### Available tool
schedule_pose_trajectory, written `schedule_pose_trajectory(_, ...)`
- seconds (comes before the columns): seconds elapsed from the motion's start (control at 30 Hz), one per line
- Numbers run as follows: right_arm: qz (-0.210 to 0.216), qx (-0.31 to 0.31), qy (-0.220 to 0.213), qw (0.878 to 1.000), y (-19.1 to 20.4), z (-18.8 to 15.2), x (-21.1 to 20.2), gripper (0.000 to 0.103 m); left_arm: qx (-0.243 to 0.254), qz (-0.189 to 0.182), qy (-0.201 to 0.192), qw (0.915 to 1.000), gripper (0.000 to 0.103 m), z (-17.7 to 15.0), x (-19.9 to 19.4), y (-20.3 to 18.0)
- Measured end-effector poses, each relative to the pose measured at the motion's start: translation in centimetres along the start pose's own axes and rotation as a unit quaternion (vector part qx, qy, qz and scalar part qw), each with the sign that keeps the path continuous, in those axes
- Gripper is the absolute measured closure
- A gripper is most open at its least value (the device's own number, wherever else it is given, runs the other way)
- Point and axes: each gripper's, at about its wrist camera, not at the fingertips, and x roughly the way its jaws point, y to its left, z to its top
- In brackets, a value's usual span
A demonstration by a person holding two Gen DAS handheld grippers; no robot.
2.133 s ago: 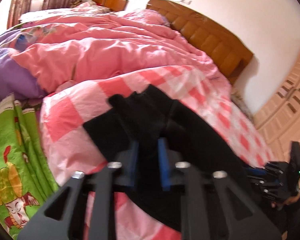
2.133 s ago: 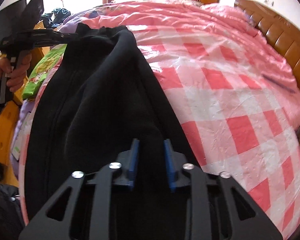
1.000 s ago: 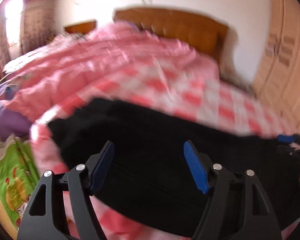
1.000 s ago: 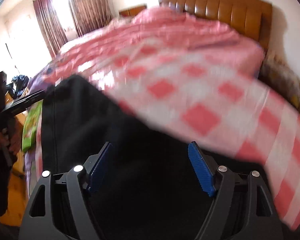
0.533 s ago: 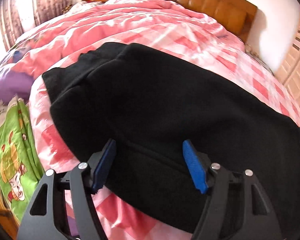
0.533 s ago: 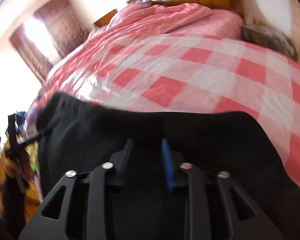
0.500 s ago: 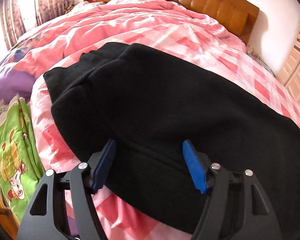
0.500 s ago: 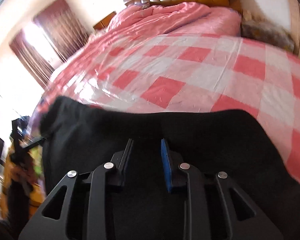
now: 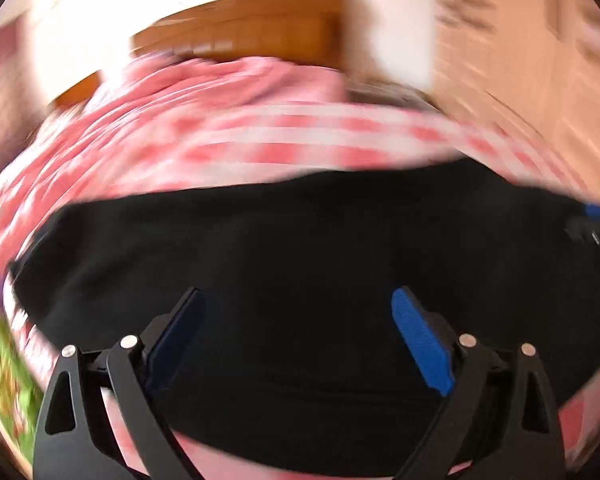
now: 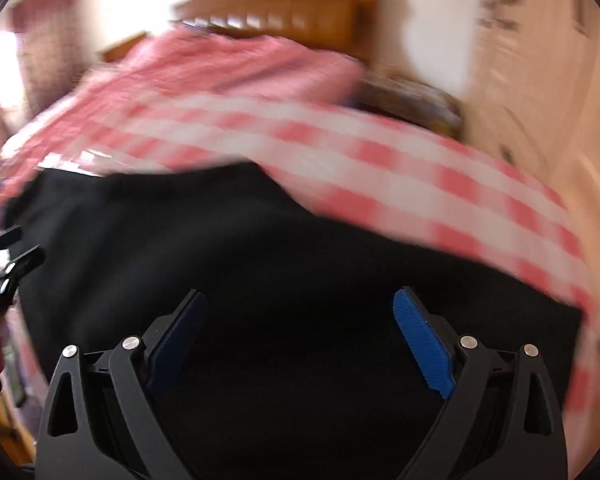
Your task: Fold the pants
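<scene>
Both released: left gripper [image 9: 296,336] and right gripper [image 10: 300,336] jaws opening, pinching nothing, black pants [image 9: 300,248] lying doubled toward twelve o'clock on bed [image 9: 260,136], fold laid.

The pants [image 9: 300,240] are plain black. The bedspread [image 10: 380,152] is pink-and-white checked. The headboard [image 10: 300,12] is brown wood, the wardrobe [image 9: 520,60] pale beige. Each gripper is black with blue pads [image 10: 420,344].

Matt black cloth pants [image 9: 300,240] are spread on a pink-and-white checked cloth bedsheet [image 10: 380,160]. A glossy brown wooden headboard [image 10: 300,12] is seen behind. Ribbed blue pads [image 10: 422,344] are fitted to matt black plastic fingers.
</scene>
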Motion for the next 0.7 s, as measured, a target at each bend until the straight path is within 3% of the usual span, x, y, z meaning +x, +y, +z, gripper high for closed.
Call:
schedule_pose_trajectory(0.07,-0.024,-0.024,0.048,0.998,-0.3,-2.7,1.1,0.012,0.061,0.001,0.004,0.9982,0.004,-0.6,0.7,-3.9)
schedule_pose_trajectory(0.13,-0.002,-0.013,0.035,0.999,-1.3,-4.7,1.1,0.007,0.088,0.018,0.035,0.9953,0.002,-1.6,2.6,-5.9)
schedule_pose_trajectory(0.17,0.02,0.004,0.039,0.999,-2.1,-5.3,1.2,0.007,0.068,0.017,0.018,0.9974,0.001,-1.8,2.4,-5.4)
schedule_pose_trajectory(0.27,0.032,0.004,0.026,0.999,-2.8,-6.2,0.2,0.007,-0.017,-0.056,0.058,0.9966,0.001,-1.7,3.8,-2.5)
schedule_pose_trajectory(0.33,-0.003,-0.004,0.012,1.0,-2.4,-6.1,-1.1,0.007,-0.005,-0.042,0.063,0.9971,0.001,-1.7,3.8,-2.5)
schedule_pose_trajectory(0.43,-0.019,-0.002,-0.008,1.0,-2.8,-6.9,-3.4,0.006,-0.011,-0.047,0.068,0.9965,0.002,-1.9,3.0,-3.0)
schedule_pose_trajectory(0.5,-0.041,0.008,0.028,0.999,-4.2,-8.2,-2.3,0.006,-0.004,-0.048,0.064,0.9968,0.001,-2.5,2.8,-3.6)
schedule_pose_trajectory(0.57,0.012,0.047,0.011,0.999,-6.3,-9.5,-2.5,0.004,0.0,-0.041,0.056,0.9976,0.001,-2.7,2.7,-4.0)
schedule_pose_trajectory(0.7,0.003,0.042,0.013,0.999,-6.3,-10.5,-3.2,0.005,0.0,-0.05,0.061,0.9969,0.001,-2.7,2.9,-4.0)
